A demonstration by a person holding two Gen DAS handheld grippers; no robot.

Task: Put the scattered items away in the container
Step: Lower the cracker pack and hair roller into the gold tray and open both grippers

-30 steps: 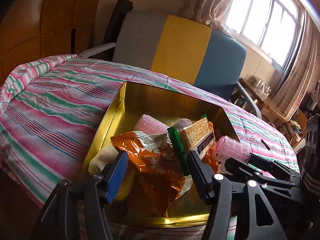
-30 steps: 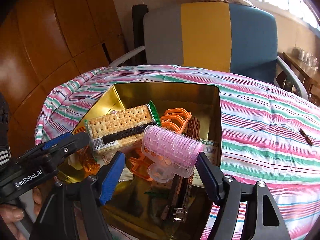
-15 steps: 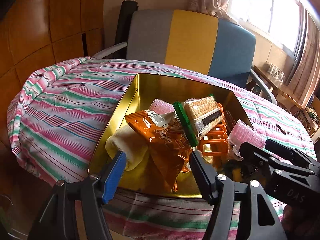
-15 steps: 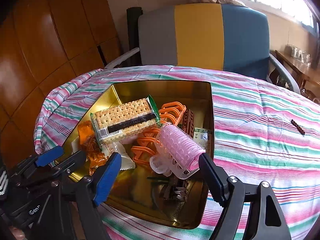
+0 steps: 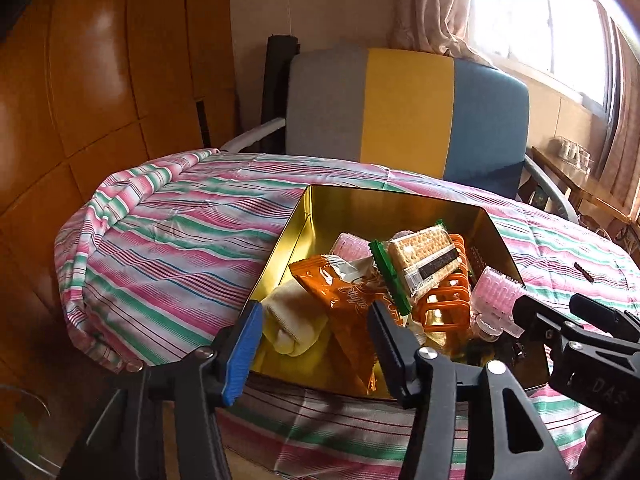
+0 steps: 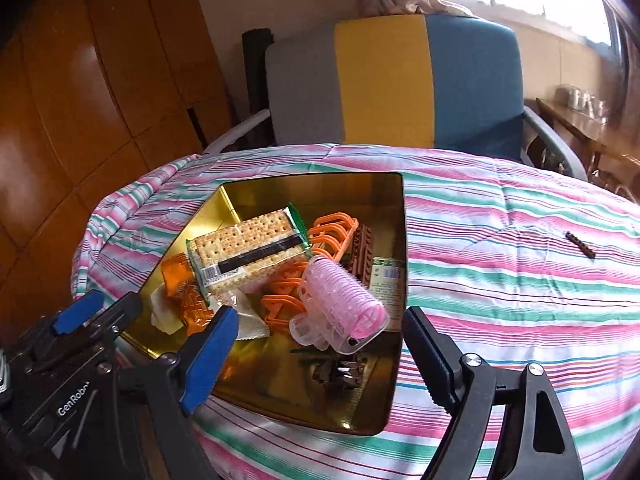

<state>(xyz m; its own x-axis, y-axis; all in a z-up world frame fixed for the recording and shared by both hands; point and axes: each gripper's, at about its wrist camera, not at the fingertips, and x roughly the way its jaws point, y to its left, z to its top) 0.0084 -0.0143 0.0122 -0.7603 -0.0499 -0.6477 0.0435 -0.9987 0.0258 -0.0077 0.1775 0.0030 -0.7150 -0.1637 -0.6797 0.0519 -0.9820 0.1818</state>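
**Both jaws released, tin packed**

My left gripper [image 5: 316, 336] and right gripper [image 6: 320, 344] gape empty at the near edge of the shiny gold tin [image 6: 396, 216]. Inside: ribbed pink roller [image 6: 340, 308], glossy cracker pack [image 6: 248, 250], crinkled orange wrapper [image 5: 340, 292], on the striped cloth [image 6: 520, 280].

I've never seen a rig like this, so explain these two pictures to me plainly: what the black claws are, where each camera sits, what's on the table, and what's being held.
There is no robot. A person holds a hand gripper in each hand, and each has a wide-angle camera looking along its two fingers.

The left wrist picture shows the left gripper up front, open and empty. The right wrist picture shows the right gripper, also open and empty.

On the striped tablecloth stands a gold tin holding a cracker pack, an orange snack bag, orange plastic clips and a pink hair roller. One small dark piece lies outside on the cloth.
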